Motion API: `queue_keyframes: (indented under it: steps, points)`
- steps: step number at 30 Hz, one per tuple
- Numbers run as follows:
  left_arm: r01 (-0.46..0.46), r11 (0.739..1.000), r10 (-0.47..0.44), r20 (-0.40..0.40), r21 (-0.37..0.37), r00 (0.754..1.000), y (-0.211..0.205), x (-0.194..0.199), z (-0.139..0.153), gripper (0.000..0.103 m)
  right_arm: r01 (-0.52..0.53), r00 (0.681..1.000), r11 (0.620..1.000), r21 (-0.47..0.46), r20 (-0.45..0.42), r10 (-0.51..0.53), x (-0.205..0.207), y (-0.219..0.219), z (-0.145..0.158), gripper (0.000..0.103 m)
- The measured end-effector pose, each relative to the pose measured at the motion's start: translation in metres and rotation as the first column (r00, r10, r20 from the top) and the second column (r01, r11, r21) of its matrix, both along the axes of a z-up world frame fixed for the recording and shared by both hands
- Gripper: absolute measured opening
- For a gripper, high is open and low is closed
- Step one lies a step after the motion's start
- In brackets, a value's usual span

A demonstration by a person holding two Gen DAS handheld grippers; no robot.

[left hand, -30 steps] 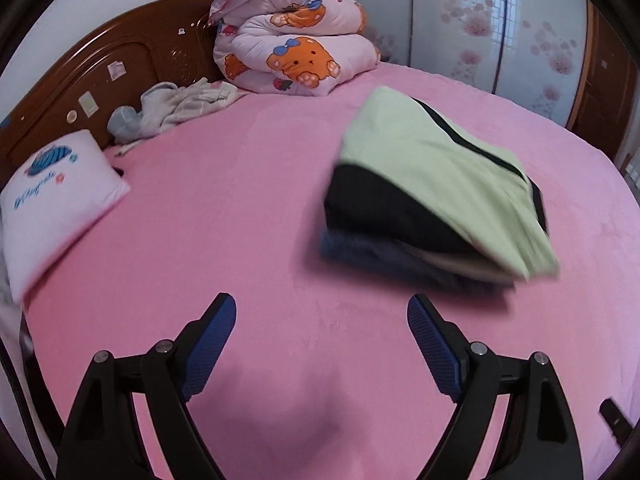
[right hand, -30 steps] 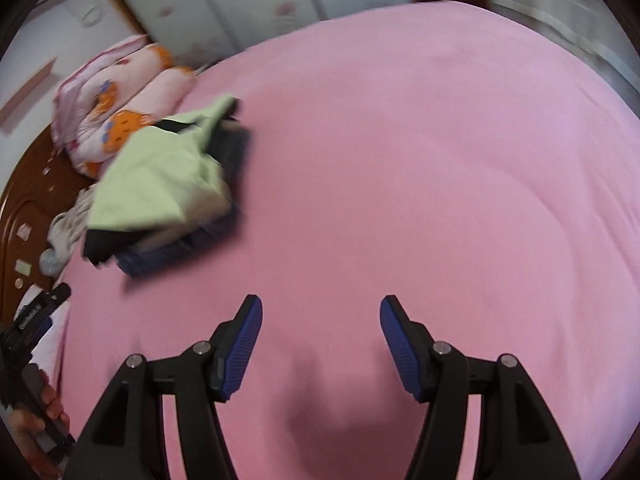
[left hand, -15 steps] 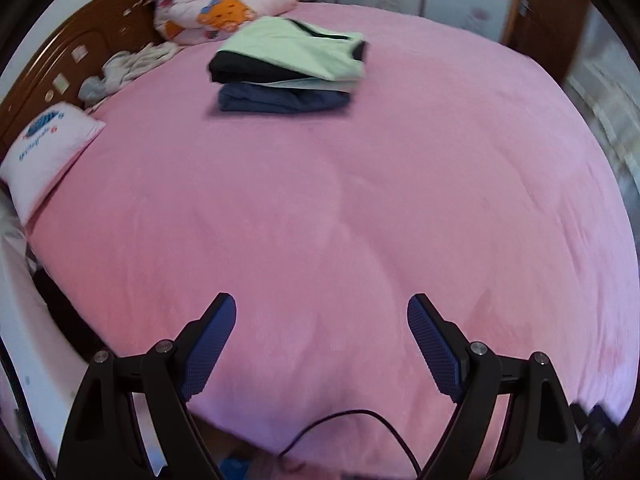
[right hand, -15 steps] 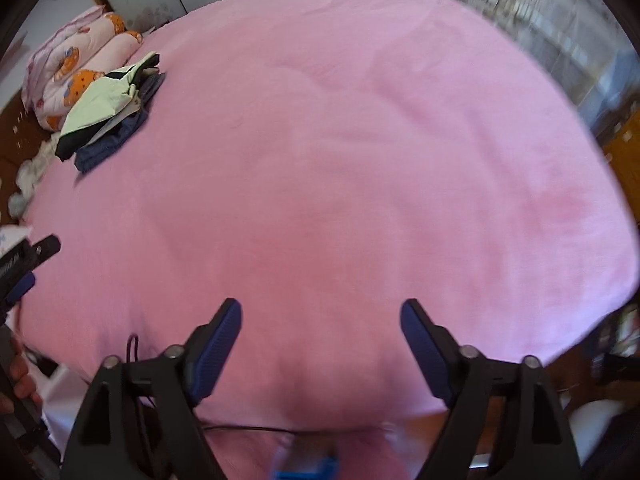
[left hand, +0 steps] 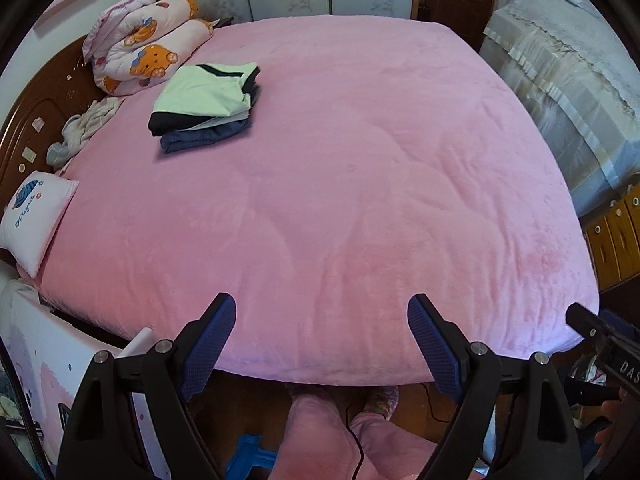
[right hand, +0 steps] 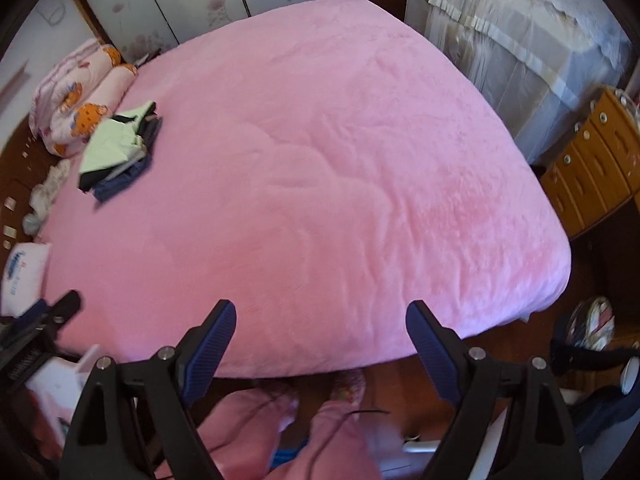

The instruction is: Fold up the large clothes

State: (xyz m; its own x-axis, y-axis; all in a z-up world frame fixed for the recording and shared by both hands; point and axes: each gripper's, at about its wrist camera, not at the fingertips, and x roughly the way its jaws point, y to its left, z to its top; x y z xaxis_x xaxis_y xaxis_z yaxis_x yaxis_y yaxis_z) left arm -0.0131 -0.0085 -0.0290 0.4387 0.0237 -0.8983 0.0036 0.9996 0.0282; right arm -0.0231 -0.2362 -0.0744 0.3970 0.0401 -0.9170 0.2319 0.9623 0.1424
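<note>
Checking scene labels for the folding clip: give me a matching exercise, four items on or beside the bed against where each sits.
Things:
1. folded clothes stack
2. cartoon-print quilt
3. white embroidered pillow
4. crumpled pale garment

Places:
A. far corner of the bed, rolled up by the headboard
B. at the bed's left edge, nearest the camera of the four
C. by the headboard, between quilt and pillow
D. flat on the pink bedspread, just in front of the quilt

Pairs: 1-D, 2-A, 3-B, 4-C

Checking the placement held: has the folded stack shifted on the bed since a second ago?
No. The folded stack lies beside the cartoon quilt near the headboard, as before; only the cameras pulled back.
</note>
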Motion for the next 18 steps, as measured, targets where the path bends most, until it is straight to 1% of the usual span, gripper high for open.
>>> queue_keyframes:
  steps: [2, 4, 7, 9, 11, 15, 18]
  points:
    - [-0.025, 1.0, 0.025, -0.002, -0.01, 1.0, -0.004, -0.005, 0.007, 0.087, -0.022, 1.0, 1.0, -0.01, 0.009, 0.023, -0.008, 0.005, 0.008, 0.087]
    - [-0.033, 0.999, 0.033, -0.005, -0.026, 0.999, -0.005, -0.01, 0.01, 0.087, -0.046, 0.999, 0.999, -0.017, -0.012, 0.046, -0.014, 0.007, 0.012, 0.087]
    - [-0.06, 0.998, 0.061, 0.02, -0.022, 0.998, -0.003, -0.02, 0.019, 0.087, -0.045, 0.998, 0.999, 0.008, -0.037, 0.045, -0.025, 0.01, 0.015, 0.087]
    - [-0.08, 0.996, 0.081, 0.025, -0.032, 0.996, 0.002, -0.023, 0.021, 0.087, -0.054, 0.998, 0.999, -0.003, -0.042, 0.053, -0.032, 0.015, 0.017, 0.087]
    - [-0.1, 0.994, 0.101, 0.041, -0.033, 0.994, 0.004, -0.033, 0.023, 0.087, -0.072, 0.997, 0.997, -0.022, -0.035, 0.071, -0.033, 0.019, 0.02, 0.087]
    - [-0.104, 0.994, 0.106, 0.049, -0.033, 0.993, 0.005, -0.038, 0.022, 0.087, -0.107, 0.994, 0.993, -0.054, 0.017, 0.108, -0.036, 0.026, 0.029, 0.087]
    - [-0.094, 0.996, 0.094, 0.039, -0.012, 0.995, 0.004, -0.038, 0.018, 0.087, -0.135, 0.991, 0.989, -0.068, 0.004, 0.135, -0.034, 0.032, 0.025, 0.087]
